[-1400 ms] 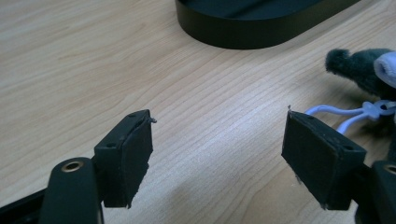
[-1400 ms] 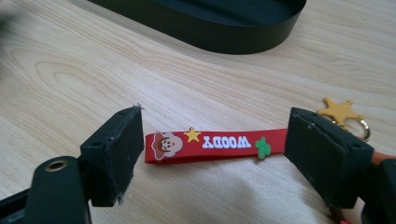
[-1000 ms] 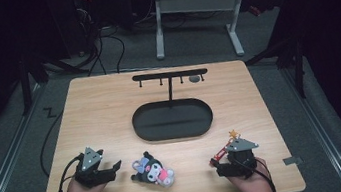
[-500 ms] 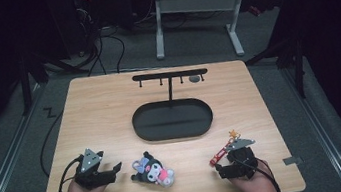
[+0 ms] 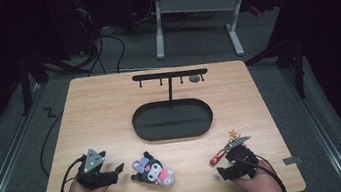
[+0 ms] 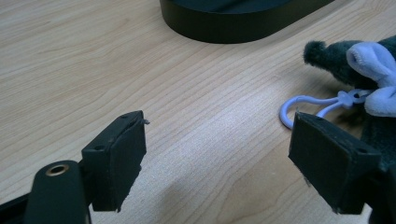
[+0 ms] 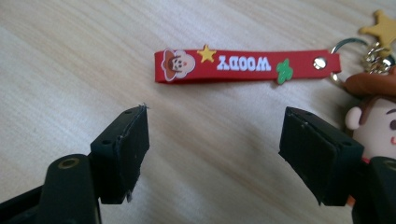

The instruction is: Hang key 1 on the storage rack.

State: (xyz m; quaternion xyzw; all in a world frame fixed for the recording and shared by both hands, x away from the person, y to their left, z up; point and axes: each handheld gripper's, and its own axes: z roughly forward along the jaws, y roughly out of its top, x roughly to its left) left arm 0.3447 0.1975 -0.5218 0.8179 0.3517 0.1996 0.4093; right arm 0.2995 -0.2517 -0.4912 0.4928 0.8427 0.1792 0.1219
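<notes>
Now | wooden table (image 5: 100, 111) | dark room | grey floor (image 5: 9, 149) | both jaws apart

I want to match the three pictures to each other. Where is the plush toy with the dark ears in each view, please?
High view: the plush toy lies near the front edge, between the left gripper and the right gripper.
Left gripper view: at the right edge, its pale clip loop near the right jaw.
Right gripper view: not in it.
Shared landmark: the black oval tray, also at top of the left gripper view.
</notes>
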